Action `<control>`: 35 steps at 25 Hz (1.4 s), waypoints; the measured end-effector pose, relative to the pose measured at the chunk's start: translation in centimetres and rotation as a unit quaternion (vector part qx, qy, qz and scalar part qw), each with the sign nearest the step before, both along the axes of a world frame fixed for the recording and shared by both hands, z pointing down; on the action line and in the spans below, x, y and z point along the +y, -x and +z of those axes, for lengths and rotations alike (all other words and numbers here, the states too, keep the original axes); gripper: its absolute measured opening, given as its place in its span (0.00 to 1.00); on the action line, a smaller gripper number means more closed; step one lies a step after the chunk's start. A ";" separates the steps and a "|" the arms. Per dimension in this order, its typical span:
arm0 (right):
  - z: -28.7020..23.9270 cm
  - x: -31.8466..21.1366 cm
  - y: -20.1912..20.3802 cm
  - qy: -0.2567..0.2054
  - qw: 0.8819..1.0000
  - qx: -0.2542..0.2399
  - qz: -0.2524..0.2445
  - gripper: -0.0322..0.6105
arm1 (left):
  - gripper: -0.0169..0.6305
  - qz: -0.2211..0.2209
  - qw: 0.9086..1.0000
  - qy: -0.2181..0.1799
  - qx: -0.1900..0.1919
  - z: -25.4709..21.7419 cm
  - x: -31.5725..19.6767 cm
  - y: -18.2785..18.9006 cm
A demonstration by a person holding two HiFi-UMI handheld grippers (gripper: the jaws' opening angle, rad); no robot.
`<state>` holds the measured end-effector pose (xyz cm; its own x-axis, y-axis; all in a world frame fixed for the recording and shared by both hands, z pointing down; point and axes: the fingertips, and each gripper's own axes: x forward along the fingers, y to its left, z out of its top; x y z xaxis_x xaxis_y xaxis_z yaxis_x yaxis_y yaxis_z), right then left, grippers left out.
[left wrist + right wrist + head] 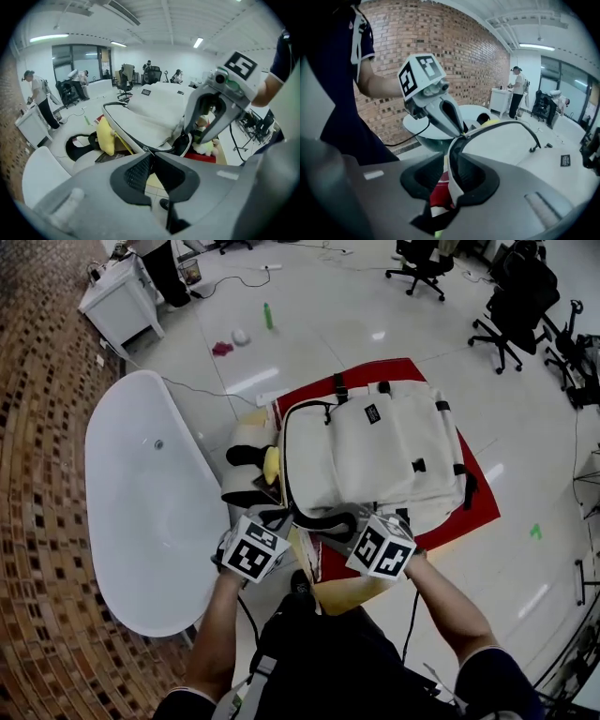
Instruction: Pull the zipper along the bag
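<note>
- as the cream backpack (pixel 375 451) lies flat just ahead of both grippers, its open mouth faces them, and its zip rim (pixel 501 124) runs crosswise from one gripper to the other.
- right gripper (pixel 452 161): jaws apart, with the rim passing loosely between them.
- left gripper (pixel 151 152): pinched nearly closed on the zipper pull (pixel 143 149) at its tips, so it is the nearer hand. i judge the pull must follow the rim.

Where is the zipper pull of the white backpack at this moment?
In the left gripper view, the zipper pull sits pinched at the tips of the left hand-held gripper, on the white backpack's near open edge, right of the yellow soft toy.
</note>
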<state>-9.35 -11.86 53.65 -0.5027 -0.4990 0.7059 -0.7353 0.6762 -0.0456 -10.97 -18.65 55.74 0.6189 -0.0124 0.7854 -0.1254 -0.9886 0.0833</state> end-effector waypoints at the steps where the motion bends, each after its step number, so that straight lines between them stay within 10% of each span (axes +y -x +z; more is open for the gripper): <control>1: 0.8 0.6 0.1 0.005 1.000 0.022 0.017 0.20 | 0.07 -0.007 1.000 0.005 0.002 0.0 0.1 0.1; 9: 5.1 1.2 -0.4 -0.010 0.982 0.105 0.157 0.08 | 0.07 -0.043 0.996 0.063 0.044 -0.2 1.8 0.5; 16: 4.6 1.8 -1.0 -0.024 0.971 0.072 0.225 0.08 | 0.08 -0.059 0.993 0.081 0.060 -0.2 3.8 0.7; 20: 1.9 2.5 -0.1 -0.041 0.961 -0.028 0.272 0.18 | 0.14 -0.036 0.997 0.037 0.050 0.1 3.5 1.6; 28: 0.5 -2.6 3.5 -0.011 0.886 -0.198 0.419 0.22 | 0.22 0.000 0.996 0.006 0.091 -3.4 -0.5 4.1; 32: 2.2 -4.9 2.4 0.013 0.833 -0.183 0.522 0.24 | 0.22 0.044 0.993 -0.024 0.103 -3.9 -3.1 2.5; 35: 4.0 -4.8 1.8 0.022 0.819 -0.138 0.557 0.10 | 0.21 0.111 0.985 -0.083 0.104 -4.3 -4.0 0.7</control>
